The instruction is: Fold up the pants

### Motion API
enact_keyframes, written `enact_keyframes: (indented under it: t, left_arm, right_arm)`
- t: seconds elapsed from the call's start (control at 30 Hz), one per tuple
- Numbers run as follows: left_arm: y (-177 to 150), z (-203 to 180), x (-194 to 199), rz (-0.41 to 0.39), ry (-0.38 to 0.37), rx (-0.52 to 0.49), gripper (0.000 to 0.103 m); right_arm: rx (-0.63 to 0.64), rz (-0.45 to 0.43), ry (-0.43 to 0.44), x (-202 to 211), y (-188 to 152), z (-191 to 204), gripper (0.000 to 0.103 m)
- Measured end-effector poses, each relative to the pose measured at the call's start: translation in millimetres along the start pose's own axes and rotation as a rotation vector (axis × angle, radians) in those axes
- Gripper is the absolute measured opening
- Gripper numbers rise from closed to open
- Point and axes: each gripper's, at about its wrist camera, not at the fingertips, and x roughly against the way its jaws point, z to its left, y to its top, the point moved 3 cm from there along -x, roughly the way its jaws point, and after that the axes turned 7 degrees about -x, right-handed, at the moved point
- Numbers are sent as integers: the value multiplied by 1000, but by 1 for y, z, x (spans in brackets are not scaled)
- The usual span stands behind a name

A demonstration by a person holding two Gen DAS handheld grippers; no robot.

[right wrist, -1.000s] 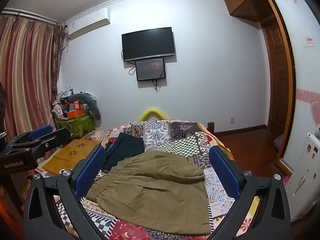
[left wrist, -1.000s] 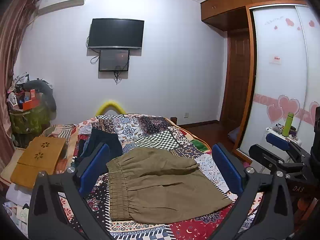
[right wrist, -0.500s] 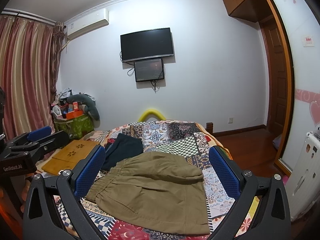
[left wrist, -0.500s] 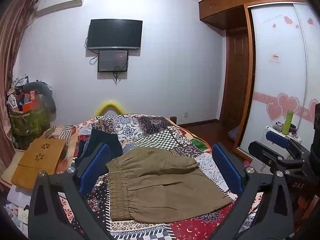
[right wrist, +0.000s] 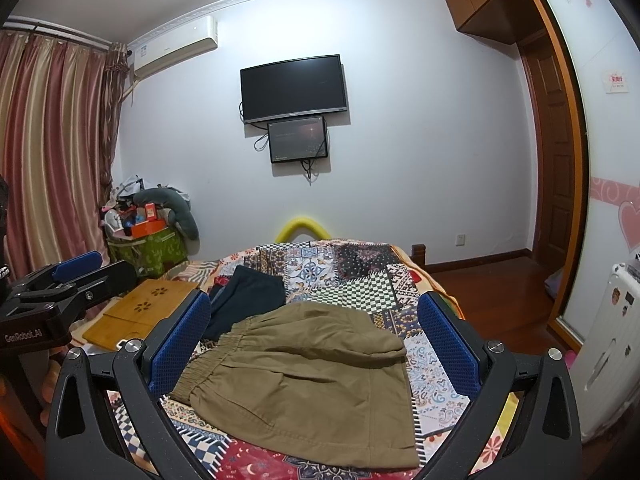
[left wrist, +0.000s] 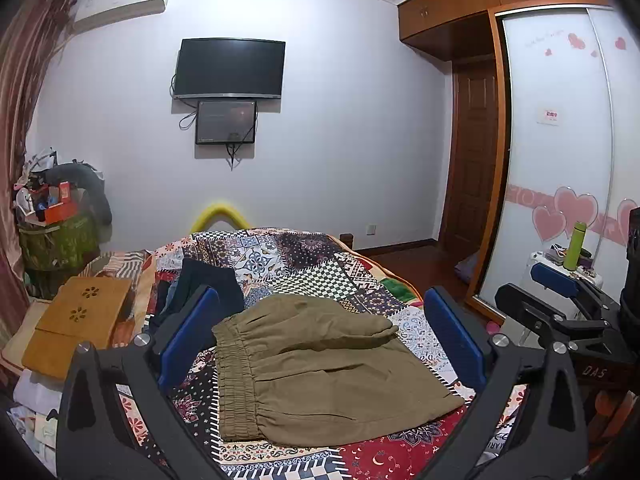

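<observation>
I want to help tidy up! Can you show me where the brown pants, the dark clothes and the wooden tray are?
brown pants [left wrist: 320, 368], left wrist view, middle of the folded cloth.
dark clothes [right wrist: 248, 300], right wrist view, middle of the pile.
wooden tray [left wrist: 80, 320], left wrist view, flat top.

We are carrying two matching tools: the left claw [left wrist: 320, 336] and right claw [right wrist: 316, 340] are showing black forked frames, blue textured pads [right wrist: 180, 344], silver screws [right wrist: 133, 346], and white lettering "GenRobot.AI" on the left one's side.
</observation>
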Motion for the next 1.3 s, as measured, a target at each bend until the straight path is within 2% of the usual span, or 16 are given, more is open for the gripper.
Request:
enact_keyframes:
  t: [1.17, 1.3]
  left_arm:
    - [-1, -3, -5, -1, 13, -32, 103]
    - [-2, -2, -14, 7, 35, -36, 103]
  right_arm:
    - [-10, 16, -10, -6, -3, -6, 103]
    - [-17, 28, -20, -11, -5, -12, 103]
